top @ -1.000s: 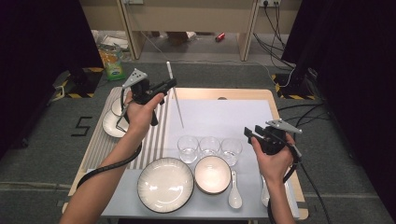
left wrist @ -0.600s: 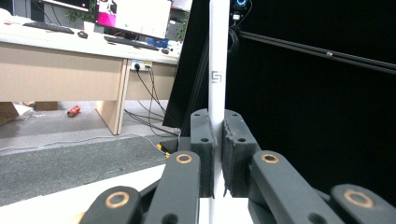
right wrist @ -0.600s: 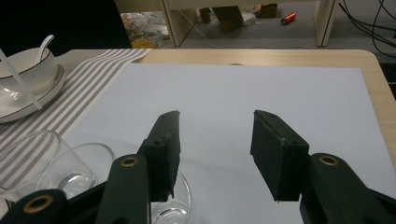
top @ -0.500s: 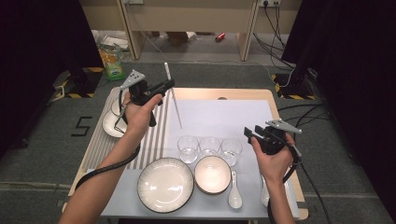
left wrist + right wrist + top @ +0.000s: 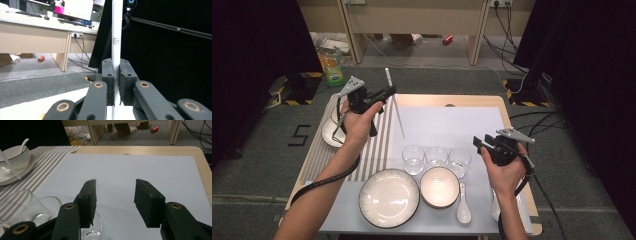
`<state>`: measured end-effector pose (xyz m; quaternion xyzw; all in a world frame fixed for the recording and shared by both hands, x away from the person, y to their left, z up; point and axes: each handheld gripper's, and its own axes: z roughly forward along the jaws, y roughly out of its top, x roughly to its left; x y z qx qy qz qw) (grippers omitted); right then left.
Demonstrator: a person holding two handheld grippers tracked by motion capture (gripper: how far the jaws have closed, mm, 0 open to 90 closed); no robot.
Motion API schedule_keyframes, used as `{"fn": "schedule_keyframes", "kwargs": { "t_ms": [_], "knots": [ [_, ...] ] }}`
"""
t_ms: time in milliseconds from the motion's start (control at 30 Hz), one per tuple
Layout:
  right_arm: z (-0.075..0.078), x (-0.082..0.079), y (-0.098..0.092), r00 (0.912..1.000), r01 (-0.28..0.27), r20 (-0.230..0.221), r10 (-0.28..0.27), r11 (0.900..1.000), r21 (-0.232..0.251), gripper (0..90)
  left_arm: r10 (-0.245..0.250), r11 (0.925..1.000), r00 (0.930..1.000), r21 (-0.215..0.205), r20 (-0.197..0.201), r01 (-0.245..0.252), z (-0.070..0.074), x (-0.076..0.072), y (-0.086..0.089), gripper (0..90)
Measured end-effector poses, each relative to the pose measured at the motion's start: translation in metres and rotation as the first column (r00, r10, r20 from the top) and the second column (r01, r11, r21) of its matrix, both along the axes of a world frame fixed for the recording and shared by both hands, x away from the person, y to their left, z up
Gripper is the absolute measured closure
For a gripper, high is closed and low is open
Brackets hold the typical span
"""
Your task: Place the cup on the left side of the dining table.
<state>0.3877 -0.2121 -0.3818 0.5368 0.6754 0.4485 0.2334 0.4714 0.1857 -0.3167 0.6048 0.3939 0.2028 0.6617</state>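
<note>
Pointing up-down (slightly tilted): white chopstick point(image 5: 395, 103)

Your white stick point(image 5: 116, 32) runs off the top and bottom edges of the left gripper view. Below the three glasses point(image 5: 436, 156), the table's point(image 5: 472, 101) near edge is cut off, as are your forearms.

Black jaws, brass rivets, grey three-cornered plates, trailing black cables
</note>
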Motion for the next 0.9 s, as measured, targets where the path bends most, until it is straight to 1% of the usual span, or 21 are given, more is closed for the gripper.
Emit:
{"fn": "schedule_keyframes", "kwargs": {
  "t_ms": [133,200,900],
  "knots": [
    [0.0000,-0.0001,0.0009,1.0000,0.002,-0.004,-0.002,1.000,0.008,52.3,0.003,1.0000,1.0000,0.001,0.001,-0.003,0.0005,0.0001,0.0021,83.9],
    [-0.0001,0.0000,0.0009,1.0000,-0.001,-0.001,0.001,1.000,0.002,52.4,0.004,1.0000,1.0000,0.002,0.001,-0.004,0.0005,0.0000,0.0028,83.9],
    [-0.0005,0.0005,0.0018,1.0000,0.001,-0.004,-0.001,1.000,0.001,52.4,0.015,0.9999,0.9999,0.005,-0.003,-0.015,-0.0014,-0.0004,0.0094,83.9]
  ]
}}
